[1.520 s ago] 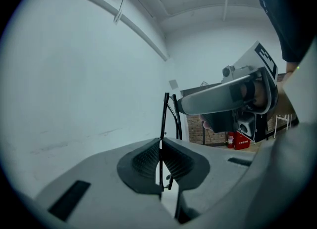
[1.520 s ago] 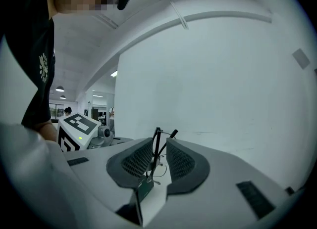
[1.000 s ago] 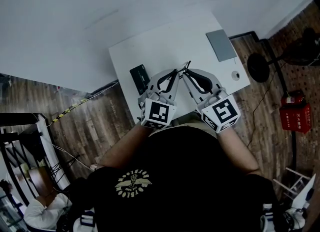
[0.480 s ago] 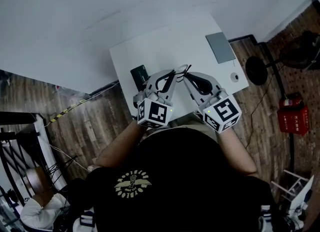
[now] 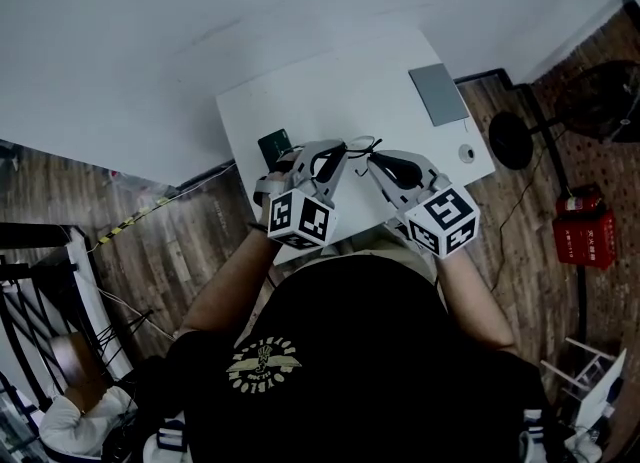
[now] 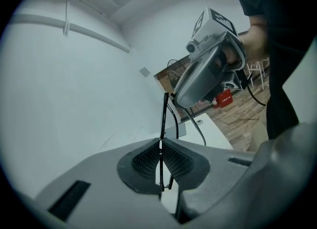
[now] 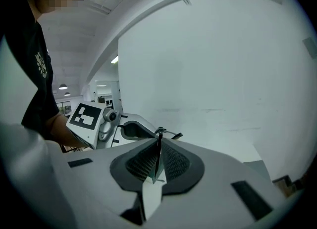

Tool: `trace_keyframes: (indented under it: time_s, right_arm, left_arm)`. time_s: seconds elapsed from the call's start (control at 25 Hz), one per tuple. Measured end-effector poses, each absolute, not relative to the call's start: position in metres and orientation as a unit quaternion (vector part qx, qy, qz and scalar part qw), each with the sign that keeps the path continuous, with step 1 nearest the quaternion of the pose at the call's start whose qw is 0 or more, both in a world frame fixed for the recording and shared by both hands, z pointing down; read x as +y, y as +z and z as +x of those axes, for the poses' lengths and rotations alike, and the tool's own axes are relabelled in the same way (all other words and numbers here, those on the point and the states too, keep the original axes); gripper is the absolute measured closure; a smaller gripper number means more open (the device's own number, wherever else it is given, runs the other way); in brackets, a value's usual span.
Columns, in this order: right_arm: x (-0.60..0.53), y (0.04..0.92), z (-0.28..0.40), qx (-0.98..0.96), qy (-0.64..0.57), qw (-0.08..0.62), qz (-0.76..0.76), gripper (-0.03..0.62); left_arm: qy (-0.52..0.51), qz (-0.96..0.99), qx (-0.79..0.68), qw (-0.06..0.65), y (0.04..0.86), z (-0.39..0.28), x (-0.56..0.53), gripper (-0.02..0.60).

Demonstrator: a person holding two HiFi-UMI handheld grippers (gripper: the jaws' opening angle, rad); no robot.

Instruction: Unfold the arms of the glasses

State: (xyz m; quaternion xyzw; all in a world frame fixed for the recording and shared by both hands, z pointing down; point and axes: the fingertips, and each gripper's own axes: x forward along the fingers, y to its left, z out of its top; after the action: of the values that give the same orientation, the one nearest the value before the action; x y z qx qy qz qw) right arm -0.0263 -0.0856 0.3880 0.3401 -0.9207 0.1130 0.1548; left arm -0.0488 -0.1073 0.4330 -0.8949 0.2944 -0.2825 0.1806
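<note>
I see a white table [image 5: 330, 91] pushed against a plain white wall [image 5: 120, 31], brown wood floor [image 5: 170, 241] on both sides, a red box [image 5: 583, 234] on the floor at the right, and a round black stand [image 5: 511, 138] by the table's corner.

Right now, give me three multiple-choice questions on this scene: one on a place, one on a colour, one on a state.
1. Where does the grey slab lie?
A. by the table's right edge
B. on the floor
C. on a chair

2. What colour is the glasses frame?
A. red
B. black
C. white

3. How do the left gripper's fingers stand?
A. wide apart, empty
B. shut on the glasses
C. shut on a cable

Answers:
1. A, the head view shows the slab flat near that edge.
2. B, the thin frame is dark in every view.
3. B, the left gripper view shows them pinching a glasses arm.
</note>
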Motion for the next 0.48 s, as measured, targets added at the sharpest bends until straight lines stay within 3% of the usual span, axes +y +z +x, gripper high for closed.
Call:
trace_keyframes:
  time_s: [0.48]
  right_arm:
    - [-0.108,0.420,0.009,-0.916,0.155,0.208,0.305,0.576]
  left_arm:
    - [-0.368,-0.857,0.248,0.260,0.450,-0.021,-0.133,0.561]
